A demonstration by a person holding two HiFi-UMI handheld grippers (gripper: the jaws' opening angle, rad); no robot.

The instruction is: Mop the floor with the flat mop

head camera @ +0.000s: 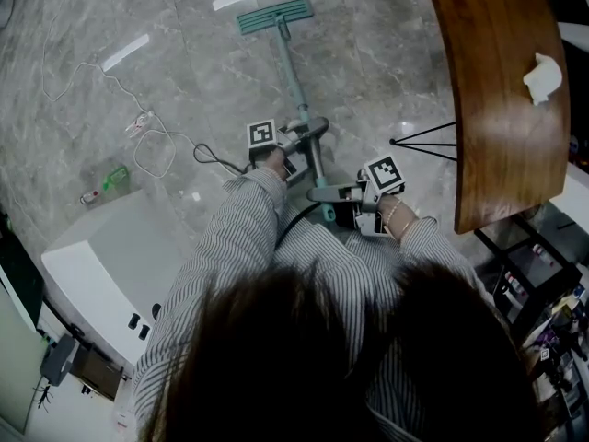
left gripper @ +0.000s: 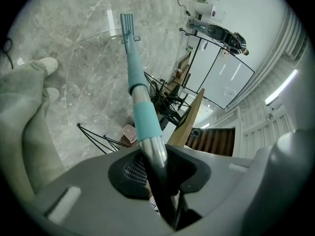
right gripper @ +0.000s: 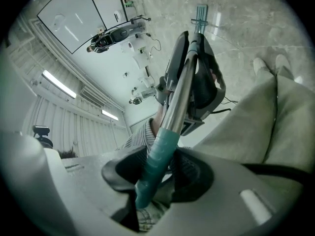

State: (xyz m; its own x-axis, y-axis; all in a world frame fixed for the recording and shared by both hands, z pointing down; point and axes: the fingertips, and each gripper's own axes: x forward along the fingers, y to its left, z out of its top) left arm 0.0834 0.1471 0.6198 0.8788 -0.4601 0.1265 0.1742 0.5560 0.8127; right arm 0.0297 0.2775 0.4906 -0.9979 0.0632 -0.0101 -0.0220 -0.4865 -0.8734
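The flat mop's head (head camera: 274,15) lies flat on the grey marble floor (head camera: 110,26), at the far end, straight ahead of the person. Its handle (head camera: 293,76) slants back toward the body. The left gripper (head camera: 296,139) is clamped on the bare metal shaft just below the teal sleeve. The right gripper (head camera: 333,193) is clamped nearer the body, on the teal end grip. Both jaw pairs are closed round the pole w/ pads touching it on each side.

The step in hand is prob. a push/pull stroke w/ the head out at far reach. To do it well:
- Hold the head flat, not up on one edge.
- Press down via the left gripper and steer w/ the right.
- Overlap the passes.
- Mind the cable (head camera: 138,141) on the floor to the left and the thin black table legs (head camera: 428,136) to the right. Both are near the path and the head could snag.
- Grip firmly, since a round pole in padded jaws may twist.

What each view adds:
- **Head view:** only this one shows the wooden table (head camera: 497,90) w/ a crumpled tissue (head camera: 543,76), the cable, and a white unit (head camera: 101,265) near-left.
- **Left gripper view:** adds a shoe (left gripper: 47,65) & trouser leg at left, plus the exact clamp spot on the metal.
- **Right gripper view:** looks up the pole, showing the left gripper from behind, a striped sleeve (right gripper: 142,132) and ceiling light strips (right gripper: 59,82).
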